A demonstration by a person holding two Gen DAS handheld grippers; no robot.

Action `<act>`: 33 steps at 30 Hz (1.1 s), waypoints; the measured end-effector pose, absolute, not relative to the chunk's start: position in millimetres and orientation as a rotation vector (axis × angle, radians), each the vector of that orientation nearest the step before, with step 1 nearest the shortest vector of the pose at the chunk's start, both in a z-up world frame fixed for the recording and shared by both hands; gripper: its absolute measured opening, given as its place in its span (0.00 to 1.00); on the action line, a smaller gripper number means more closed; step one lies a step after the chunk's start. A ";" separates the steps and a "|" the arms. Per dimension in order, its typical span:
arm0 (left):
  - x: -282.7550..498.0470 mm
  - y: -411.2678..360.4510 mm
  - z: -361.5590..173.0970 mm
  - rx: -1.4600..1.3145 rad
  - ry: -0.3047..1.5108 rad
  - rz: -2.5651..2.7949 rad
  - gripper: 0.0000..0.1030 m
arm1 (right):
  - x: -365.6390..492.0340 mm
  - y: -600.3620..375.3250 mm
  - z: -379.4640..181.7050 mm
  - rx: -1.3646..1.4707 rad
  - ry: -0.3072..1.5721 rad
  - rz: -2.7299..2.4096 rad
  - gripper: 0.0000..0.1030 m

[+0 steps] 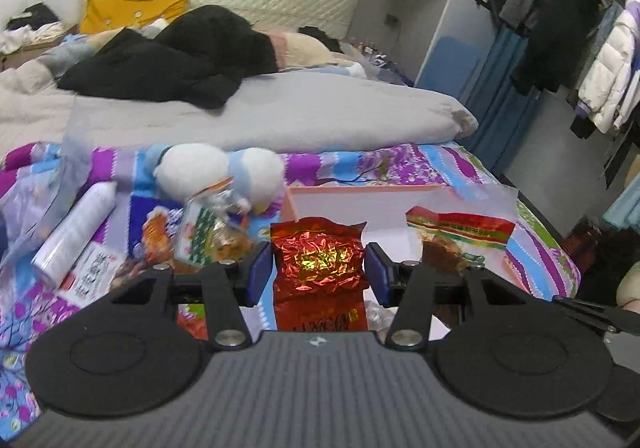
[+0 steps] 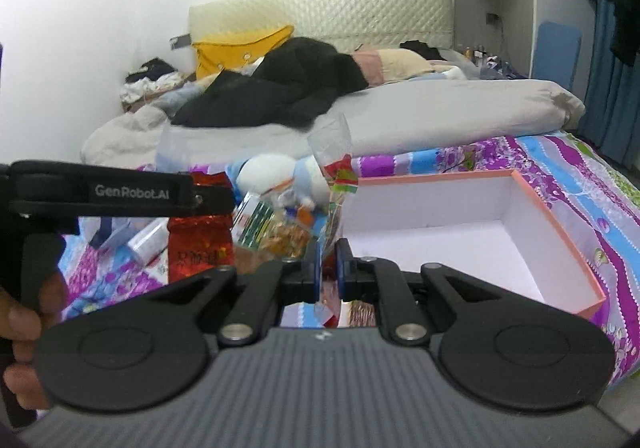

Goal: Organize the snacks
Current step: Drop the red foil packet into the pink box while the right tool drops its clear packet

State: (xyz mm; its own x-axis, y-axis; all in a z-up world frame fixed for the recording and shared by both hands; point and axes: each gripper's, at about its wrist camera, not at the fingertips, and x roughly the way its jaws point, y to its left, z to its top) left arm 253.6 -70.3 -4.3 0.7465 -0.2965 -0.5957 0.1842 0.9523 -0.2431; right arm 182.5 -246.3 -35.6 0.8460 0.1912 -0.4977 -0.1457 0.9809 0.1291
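Observation:
My left gripper (image 1: 318, 274) is shut on a crinkled red foil packet (image 1: 318, 268), held upright in front of the pink-rimmed white box (image 1: 340, 194). The packet also shows in the right wrist view (image 2: 200, 244). My right gripper (image 2: 329, 266) is shut on a clear plastic snack bag with a red-green label (image 2: 334, 168), left of the box (image 2: 560, 224), which shows no snacks inside. The same bag shows in the left wrist view (image 1: 460, 228) over the box. A clear bag of orange snacks (image 1: 212, 232) lies on the bedspread.
A white plush toy (image 1: 220, 172) lies behind the snacks. A white spray can (image 1: 76, 232) and a printed packet (image 1: 152, 224) lie to the left. A grey duvet (image 1: 280, 112) and black clothes (image 1: 180, 60) cover the bed beyond. A clothes rack (image 1: 580, 48) stands right.

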 end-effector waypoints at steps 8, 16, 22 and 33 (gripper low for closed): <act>292.0 -114.6 -17.3 -0.151 0.725 -0.316 0.55 | 211.7 -284.4 -52.3 0.119 0.574 0.104 0.11; 339.2 -150.2 -62.4 -0.124 0.822 -0.343 0.55 | 249.7 -315.9 -91.3 0.141 0.661 0.056 0.11; 366.7 -166.5 -98.8 -0.102 0.899 -0.341 0.55 | 272.2 -326.2 -127.4 0.156 0.740 0.045 0.11; 388.0 -167.2 -127.3 -0.123 0.958 -0.337 0.55 | 287.6 -331.7 -161.8 0.185 0.814 0.057 0.23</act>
